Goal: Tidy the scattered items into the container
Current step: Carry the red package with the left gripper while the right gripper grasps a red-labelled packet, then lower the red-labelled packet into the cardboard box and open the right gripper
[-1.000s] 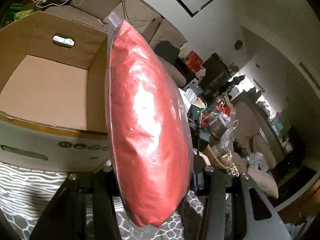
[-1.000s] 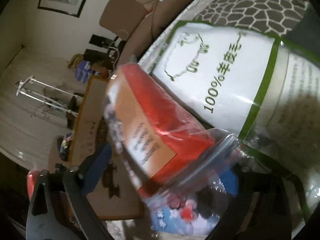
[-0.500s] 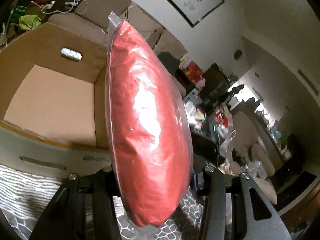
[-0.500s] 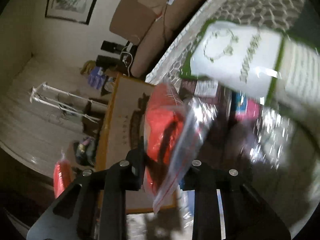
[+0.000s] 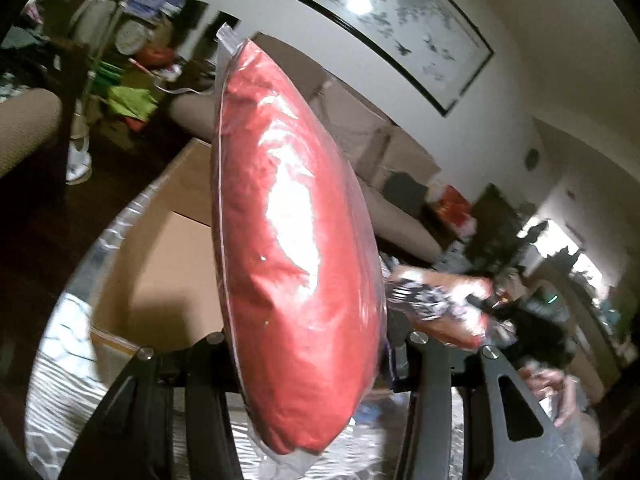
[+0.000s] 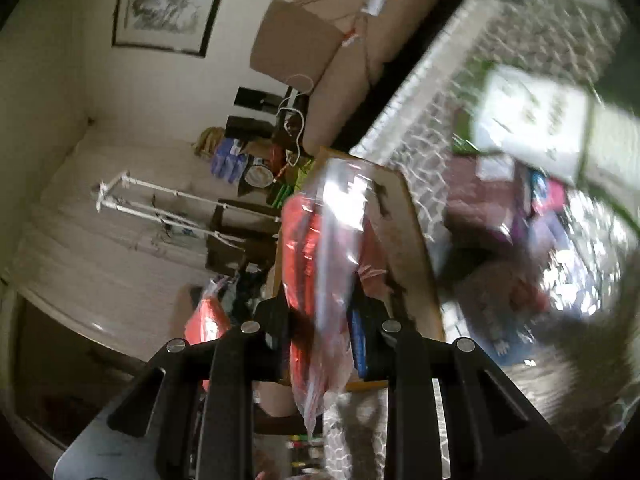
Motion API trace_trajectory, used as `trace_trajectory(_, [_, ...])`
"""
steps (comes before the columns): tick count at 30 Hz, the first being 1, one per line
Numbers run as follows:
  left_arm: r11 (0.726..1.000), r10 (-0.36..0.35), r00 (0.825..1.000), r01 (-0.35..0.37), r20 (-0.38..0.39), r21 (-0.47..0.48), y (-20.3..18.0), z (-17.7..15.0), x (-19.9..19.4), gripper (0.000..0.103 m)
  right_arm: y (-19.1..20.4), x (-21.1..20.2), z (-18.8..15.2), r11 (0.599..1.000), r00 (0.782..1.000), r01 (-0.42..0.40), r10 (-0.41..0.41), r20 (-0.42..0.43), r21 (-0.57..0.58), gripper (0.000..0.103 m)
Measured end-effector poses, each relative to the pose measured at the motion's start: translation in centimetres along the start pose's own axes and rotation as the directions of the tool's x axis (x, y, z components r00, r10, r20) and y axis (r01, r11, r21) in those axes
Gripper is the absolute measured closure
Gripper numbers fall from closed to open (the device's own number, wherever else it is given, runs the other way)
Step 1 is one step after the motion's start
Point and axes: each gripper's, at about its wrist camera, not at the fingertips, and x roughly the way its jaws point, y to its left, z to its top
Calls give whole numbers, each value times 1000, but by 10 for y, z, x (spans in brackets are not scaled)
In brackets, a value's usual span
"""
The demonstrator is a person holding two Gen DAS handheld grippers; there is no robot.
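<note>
Left wrist view: the left tongs [image 5: 308, 344] are clenched on a big red bag [image 5: 296, 264], held above the cardboard box [image 5: 168, 248]. Right wrist view: the right tongs [image 6: 320, 328] grasp a smaller red packet [image 6: 320, 248] near the same box [image 6: 412, 248]

Right gripper [image 6: 320, 344]: fingers closed on a clear plastic bag [image 6: 320, 248] with red contents, hanging between them. Behind the bag: cardboard box [image 6: 416, 248], open. Patterned rug [image 6: 520, 28] at upper right, carrying a white green-edged package [image 6: 532, 120], blurred. Framed picture [image 6: 168, 4] on the wall, upper left.
</note>
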Motion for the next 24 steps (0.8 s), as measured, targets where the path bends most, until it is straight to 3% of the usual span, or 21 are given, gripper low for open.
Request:
trace_trajectory(8, [999, 4, 1000, -3, 18, -41, 15, 4, -1, 56, 95, 35, 34, 970, 988, 154, -153, 21, -189, 82])
trace_trajectory(14, [999, -20, 999, 22, 37, -44, 32, 11, -5, 56, 150, 81, 52, 950, 984, 165, -175, -16, -264, 84])
trace_trajectory(19, [997, -6, 999, 10, 39, -81, 44, 13, -1, 56, 156, 177, 49, 951, 975, 181, -207, -84, -250, 84])
trace_trajectory(24, [995, 12, 997, -5, 73, -100, 60, 22, -9, 56, 127, 278, 21, 947, 951, 235, -270, -150, -219, 84])
